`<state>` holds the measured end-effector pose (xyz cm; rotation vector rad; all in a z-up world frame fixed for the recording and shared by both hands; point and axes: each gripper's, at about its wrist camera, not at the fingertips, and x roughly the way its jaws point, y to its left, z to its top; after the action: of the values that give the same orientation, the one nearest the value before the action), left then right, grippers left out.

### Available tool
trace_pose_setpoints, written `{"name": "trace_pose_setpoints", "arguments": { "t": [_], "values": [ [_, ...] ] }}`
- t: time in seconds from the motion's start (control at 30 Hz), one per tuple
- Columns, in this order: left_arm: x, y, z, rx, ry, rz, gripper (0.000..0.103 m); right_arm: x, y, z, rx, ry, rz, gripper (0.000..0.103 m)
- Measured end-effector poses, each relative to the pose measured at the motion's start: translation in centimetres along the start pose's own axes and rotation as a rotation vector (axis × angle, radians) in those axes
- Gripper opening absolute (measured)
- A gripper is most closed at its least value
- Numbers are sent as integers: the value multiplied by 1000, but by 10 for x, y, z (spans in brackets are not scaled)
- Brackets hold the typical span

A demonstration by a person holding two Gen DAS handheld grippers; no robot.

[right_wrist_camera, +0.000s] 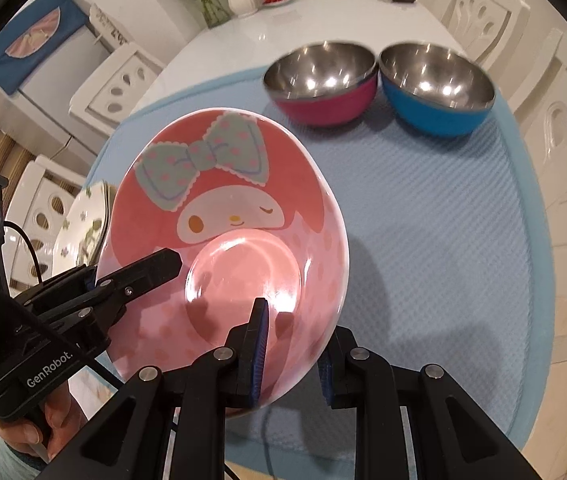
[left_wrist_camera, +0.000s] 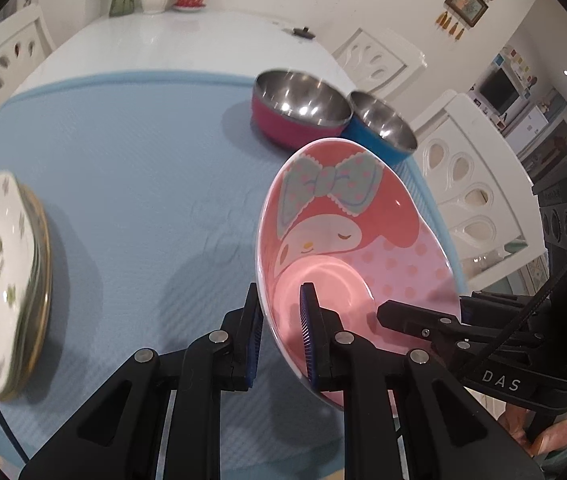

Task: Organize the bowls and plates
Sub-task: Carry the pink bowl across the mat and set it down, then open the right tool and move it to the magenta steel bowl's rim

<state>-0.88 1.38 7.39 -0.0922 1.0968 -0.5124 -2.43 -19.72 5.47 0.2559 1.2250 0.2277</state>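
While tilted, glossy pink plate (left_wrist_camera: 359,240), ribbed blue mat (left_wrist_camera: 143,168)

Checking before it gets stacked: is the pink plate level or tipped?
Tipped. The pink plate is off the blue mat, clamped at opposite rims by left gripper and right gripper.

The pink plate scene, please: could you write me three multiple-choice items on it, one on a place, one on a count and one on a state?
1. Where do the steel bowls stand?
A. At the far end of the blue mat
B. On a chair
C. Stacked on the pink plate

2. How many steel bowls are there?
A. One
B. Two
C. Four

3. How is the pink plate held?
A. By no gripper
B. By one gripper
C. By both grippers

Answers:
1 A: the magenta bowl and blue bowl sit side by side on the blue mat.
2 B: only these two show.
3 C: the left gripper and right gripper each clamp the rim of the pink plate.
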Motion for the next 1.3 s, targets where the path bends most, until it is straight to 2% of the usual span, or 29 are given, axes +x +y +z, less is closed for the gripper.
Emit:
{"name": "trace_pose_setpoints", "arguments": {
  "t": [0.23,0.63,0.97,1.13,1.17,1.23,1.27,1.3],
  "values": [
    [9,17,-18,-52,37,-6,15,21,8,-15,-20,67,-1,21],
    [11,30,-20,-61,53,-10,15,24,3,-13,-3,107,21,21],
    [-9,39,-7,-39,42,5,16,2,-11,-21,46,131,115,21],
    [-30,36,9,-9,-9,12,16,-20,-13,-17,47,98,121,21],
    [-34,34,15,-6,-20,12,22,-26,-13,-14,45,82,111,22],
    [-42,32,30,-2,-47,16,34,-35,-14,-4,32,49,71,26],
    [-45,30,39,5,-70,14,34,-41,-14,4,22,18,51,32],
    [-48,28,50,19,-88,10,34,-44,-15,11,19,-3,44,45]
  ]
}}
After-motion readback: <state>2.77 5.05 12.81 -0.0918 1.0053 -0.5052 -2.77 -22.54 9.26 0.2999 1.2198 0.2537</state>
